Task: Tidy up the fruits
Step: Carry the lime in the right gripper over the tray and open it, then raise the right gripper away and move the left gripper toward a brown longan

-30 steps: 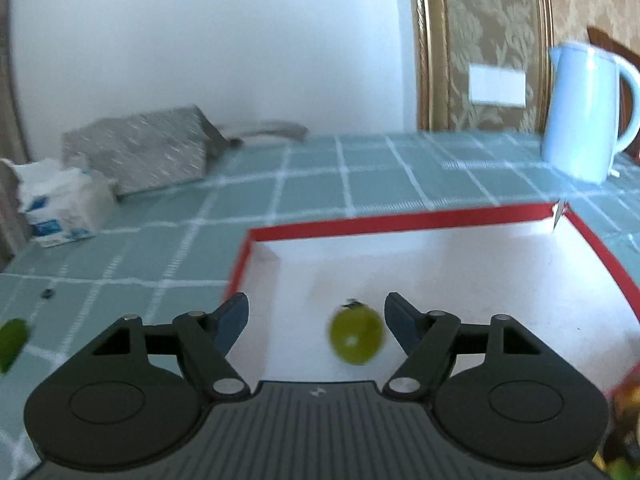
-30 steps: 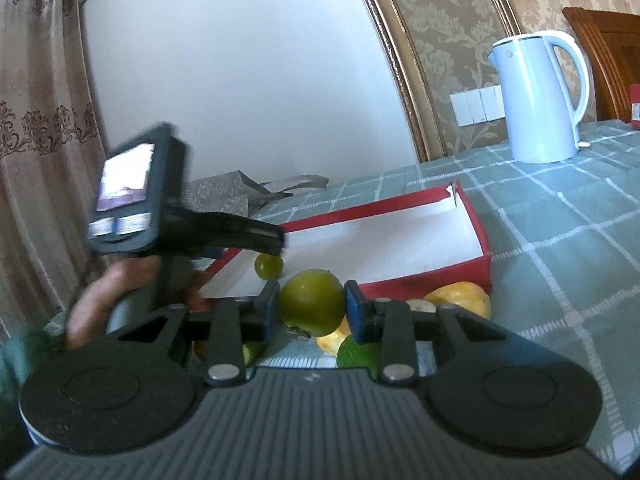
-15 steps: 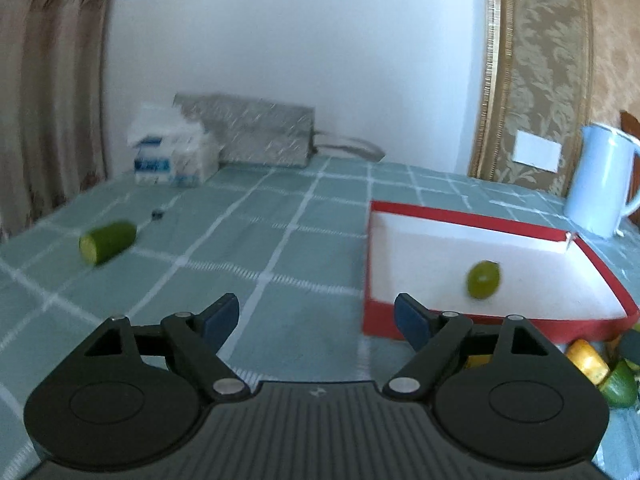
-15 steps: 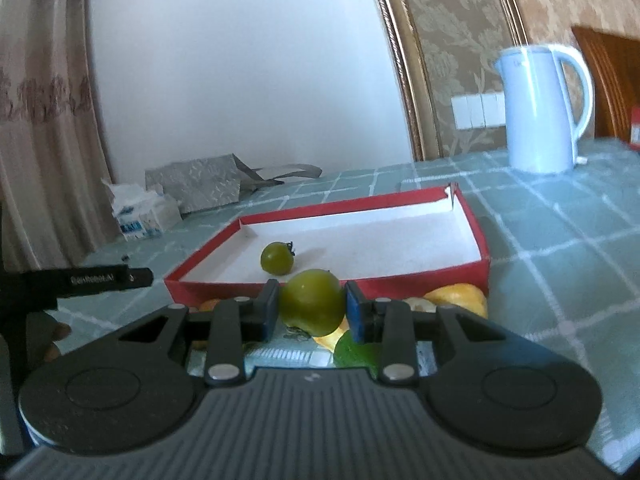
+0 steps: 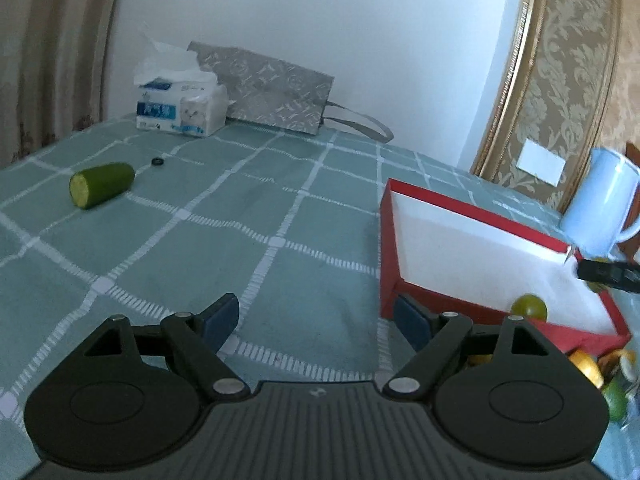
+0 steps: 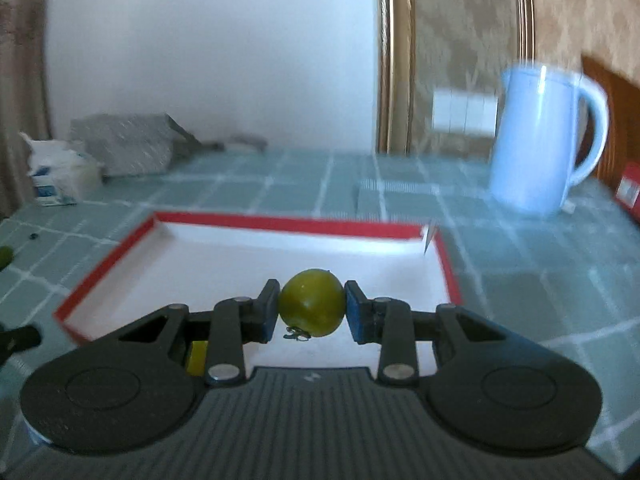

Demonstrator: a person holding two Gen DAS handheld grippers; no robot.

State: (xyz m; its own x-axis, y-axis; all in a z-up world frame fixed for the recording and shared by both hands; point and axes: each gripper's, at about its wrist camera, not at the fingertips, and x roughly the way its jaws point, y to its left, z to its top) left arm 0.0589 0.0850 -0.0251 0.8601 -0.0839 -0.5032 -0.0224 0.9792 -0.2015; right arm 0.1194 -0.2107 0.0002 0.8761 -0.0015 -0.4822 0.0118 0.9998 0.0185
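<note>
While right tool [image 6: 312,312] grips tomato [image 6: 312,302], above red-rimmed tray [image 6: 288,223]

Woven checked tablecloth [image 5: 248,216], matt; glossy plastic kettle [image 6: 536,140]; smooth-skinned green fruit [image 6: 312,302] (slight sheen); crinkly plastic tissue pack [image 5: 180,108].

A white wall [image 5: 320,20] stands behind the teal checked tablecloth [image 5: 240,240]; right of that wall, gold-framed damask wallpaper [image 5: 572,60] with a pale switch plate [image 5: 541,162], left of it what may be curtains [image 5: 48,60]
</note>
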